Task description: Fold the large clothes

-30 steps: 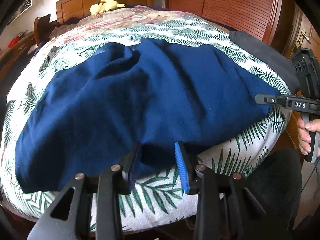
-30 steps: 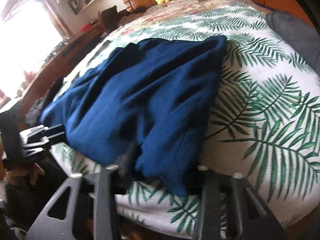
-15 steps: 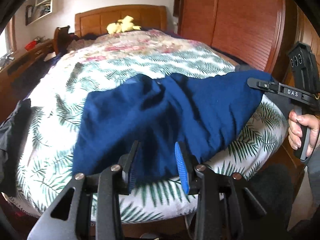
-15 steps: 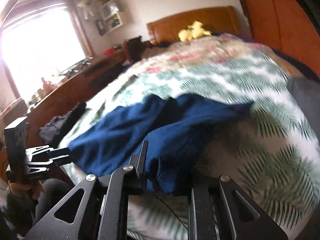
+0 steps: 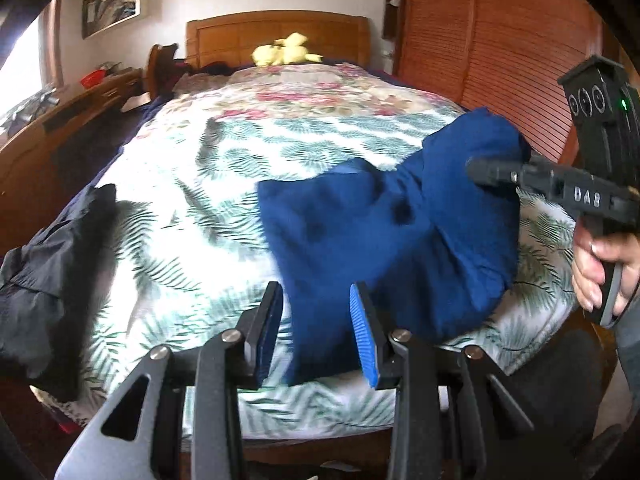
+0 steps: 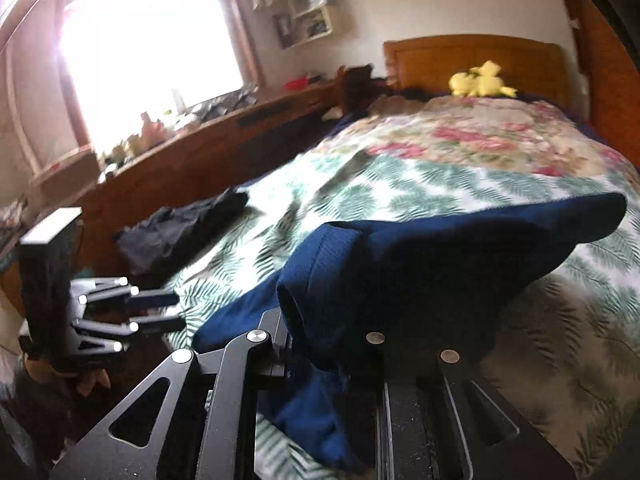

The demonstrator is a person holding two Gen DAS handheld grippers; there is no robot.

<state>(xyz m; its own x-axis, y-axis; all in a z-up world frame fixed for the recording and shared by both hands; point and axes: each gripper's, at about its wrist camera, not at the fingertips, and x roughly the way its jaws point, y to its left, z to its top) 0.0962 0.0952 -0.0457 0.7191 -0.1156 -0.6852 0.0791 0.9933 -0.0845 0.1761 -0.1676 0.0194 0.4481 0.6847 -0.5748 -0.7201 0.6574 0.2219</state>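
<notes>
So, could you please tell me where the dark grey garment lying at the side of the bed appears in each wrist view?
Left wrist view: the dark grey garment lies at the far left, draped over the bed's edge.
Right wrist view: it sits left of centre, between the wooden sideboard and the navy blue garment.
Shared landmark: the yellow plush toy against the wooden headboard.

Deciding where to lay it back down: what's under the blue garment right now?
Under the blue garment only the palm-leaf bedspread shows around its edges. The right gripper holds one end up; the patch it covers is hidden. The black clothing lies apart, left.
</notes>
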